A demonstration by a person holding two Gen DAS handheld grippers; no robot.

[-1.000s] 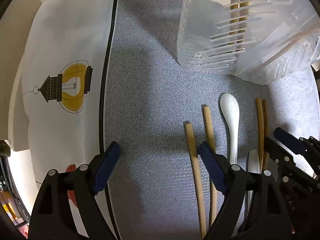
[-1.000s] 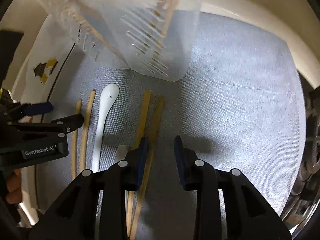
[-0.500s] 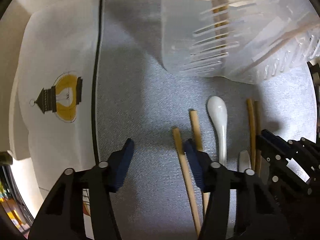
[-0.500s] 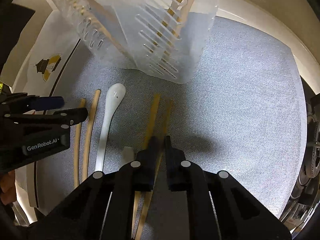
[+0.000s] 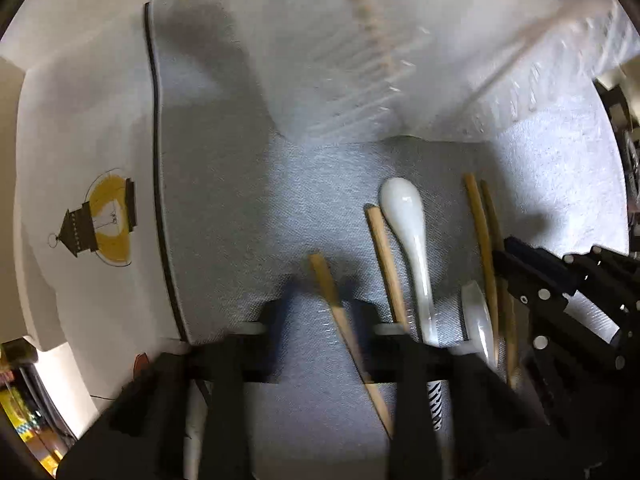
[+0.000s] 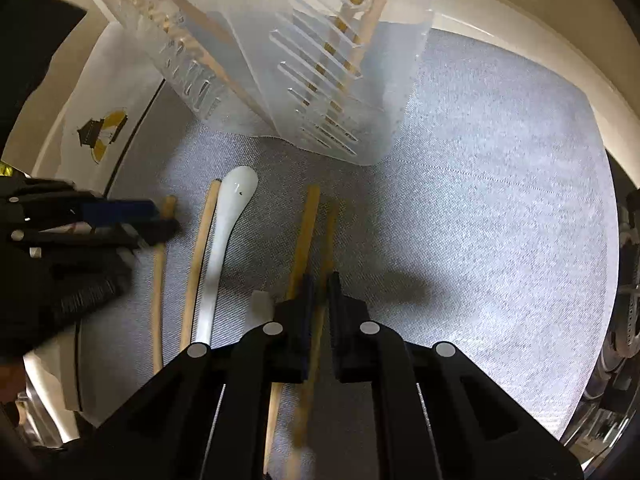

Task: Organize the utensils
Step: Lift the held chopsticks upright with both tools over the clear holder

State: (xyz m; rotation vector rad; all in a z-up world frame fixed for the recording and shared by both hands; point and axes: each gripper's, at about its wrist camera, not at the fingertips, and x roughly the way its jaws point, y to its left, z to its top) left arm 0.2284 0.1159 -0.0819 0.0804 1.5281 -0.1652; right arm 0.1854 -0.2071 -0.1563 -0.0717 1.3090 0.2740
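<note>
A wooden chopstick (image 6: 316, 312) is clamped between the narrowed jaws of the right gripper (image 6: 319, 300), which were still apart a second ago, while the left gripper (image 5: 322, 300), its jaws now drawn closer, is set around another chopstick (image 5: 340, 316); whether it is gripped cannot be told. Beyond them, a white ceramic spoon (image 5: 408, 232) and more chopsticks (image 6: 200, 256) are laid on the grey mat (image 6: 480, 200), with the translucent utensil holder (image 6: 320, 80) seen farthest back.
</note>
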